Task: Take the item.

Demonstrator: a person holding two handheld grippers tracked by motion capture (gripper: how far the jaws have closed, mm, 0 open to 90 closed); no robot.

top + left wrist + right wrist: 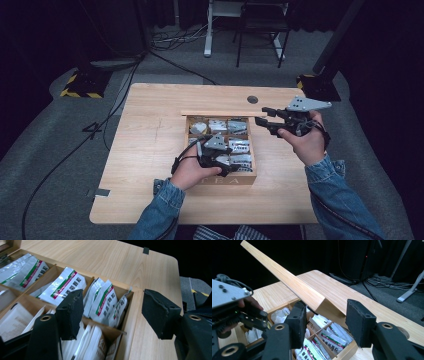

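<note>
Hovering with parted, empty jaws over the box's (222,177) near-right compartment, the left gripper (113,312) has the upright sachets (103,302) at twelve o'clock, while the right gripper (260,120) waits spread beside the lid (287,278).

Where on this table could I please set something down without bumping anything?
The table is bare left of the wooden box, along the near edge in front of it, and behind its raised lid. It is crowded over the box, where the left gripper hovers above the sachets.
</note>
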